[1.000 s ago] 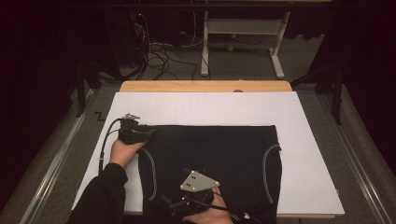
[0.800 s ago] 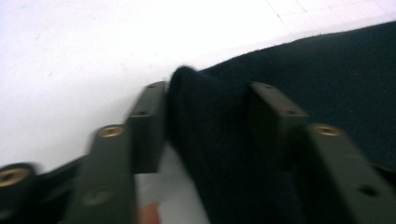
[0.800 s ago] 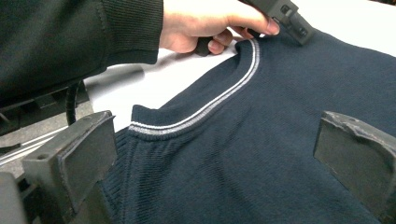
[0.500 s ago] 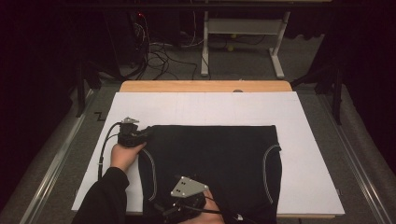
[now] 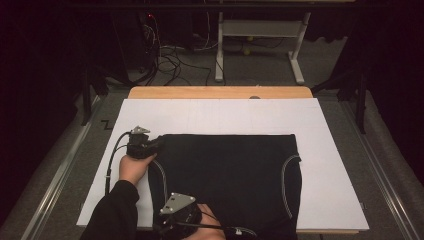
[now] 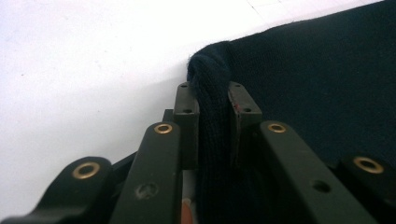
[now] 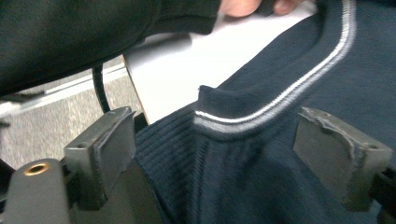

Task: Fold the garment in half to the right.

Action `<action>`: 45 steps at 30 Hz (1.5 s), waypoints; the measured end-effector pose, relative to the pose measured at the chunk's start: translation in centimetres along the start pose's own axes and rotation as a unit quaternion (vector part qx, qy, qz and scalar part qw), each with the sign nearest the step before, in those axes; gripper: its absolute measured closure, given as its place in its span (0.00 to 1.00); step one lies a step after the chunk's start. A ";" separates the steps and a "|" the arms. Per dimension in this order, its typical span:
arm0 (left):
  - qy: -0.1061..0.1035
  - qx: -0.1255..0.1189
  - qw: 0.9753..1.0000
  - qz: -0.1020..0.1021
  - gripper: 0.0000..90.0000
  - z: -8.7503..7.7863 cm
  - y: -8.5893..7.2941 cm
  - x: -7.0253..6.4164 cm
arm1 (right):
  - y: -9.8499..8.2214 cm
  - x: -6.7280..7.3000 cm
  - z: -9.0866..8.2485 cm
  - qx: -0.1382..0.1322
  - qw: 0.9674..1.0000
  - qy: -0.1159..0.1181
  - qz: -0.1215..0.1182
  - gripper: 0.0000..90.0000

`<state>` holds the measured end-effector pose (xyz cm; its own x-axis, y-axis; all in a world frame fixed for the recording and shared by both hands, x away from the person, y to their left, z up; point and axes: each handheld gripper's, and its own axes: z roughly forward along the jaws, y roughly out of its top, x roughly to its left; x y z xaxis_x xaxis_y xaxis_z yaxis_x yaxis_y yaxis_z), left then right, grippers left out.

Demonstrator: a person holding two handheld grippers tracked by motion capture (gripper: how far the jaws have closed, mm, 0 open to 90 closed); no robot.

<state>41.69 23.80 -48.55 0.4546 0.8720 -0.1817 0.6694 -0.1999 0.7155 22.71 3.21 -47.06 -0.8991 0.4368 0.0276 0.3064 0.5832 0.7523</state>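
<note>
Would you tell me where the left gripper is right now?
High view: the left gripper is at the garment's far-left corner, on the white sheet, shut on it.

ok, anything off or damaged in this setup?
The right claw has chipped, ragged pads; the wear shows along their inner edges. The dark garment hangs over the table's near edge. The left claw has the garment's corner bunched between its pads.

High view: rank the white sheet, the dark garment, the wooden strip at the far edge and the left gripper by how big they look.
1. white sheet
2. dark garment
3. wooden strip
4. left gripper, shut on the garment's corner

The sheet is partly covered by the garment, yet plainly looks largest.
</note>
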 end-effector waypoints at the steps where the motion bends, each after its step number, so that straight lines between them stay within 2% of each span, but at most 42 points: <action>1: 0.000 0.000 1.000 0.000 0.81 0.0 0.0 0.0 | 0.2 0.1 0.4 0.007 1.000 0.002 -0.001 0.18; 6: 0.005 -0.003 1.000 0.009 0.81 -0.1 -0.1 -0.2 | 0.7 0.7 2.1 0.046 0.999 -0.001 -0.021 0.18; 8: 0.005 -0.004 1.000 0.008 0.81 -0.1 -0.1 -0.2 | 0.8 1.1 2.5 0.054 0.998 -0.012 -0.029 0.20; 10: 0.006 -0.004 1.000 0.008 0.81 -0.1 -0.1 -0.2 | 0.8 1.5 2.6 0.053 0.997 -0.033 -0.039 0.29; 12: 0.006 -0.004 1.000 0.008 0.81 -0.1 -0.1 -0.2 | 0.9 1.4 2.6 0.053 0.997 -0.036 -0.035 0.32; 18: 0.006 -0.004 1.000 0.007 0.81 0.0 -0.1 -0.2 | 0.9 1.1 2.5 0.051 0.997 -0.041 -0.028 0.43; 24: 0.006 -0.004 1.000 0.006 0.81 0.0 -0.1 -0.2 | 0.8 0.9 2.4 0.047 0.997 -0.045 -0.035 0.50; 45: 0.004 -0.002 1.000 -0.001 0.81 0.0 -0.1 -0.1 | 0.5 0.1 2.0 0.041 0.997 -0.057 -0.038 0.75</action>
<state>41.59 23.79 -48.57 0.4490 0.8755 -0.1784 0.6678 -0.1962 0.7180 23.36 4.89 -48.01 -0.8809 0.4615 -0.1052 0.2678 0.6693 0.6931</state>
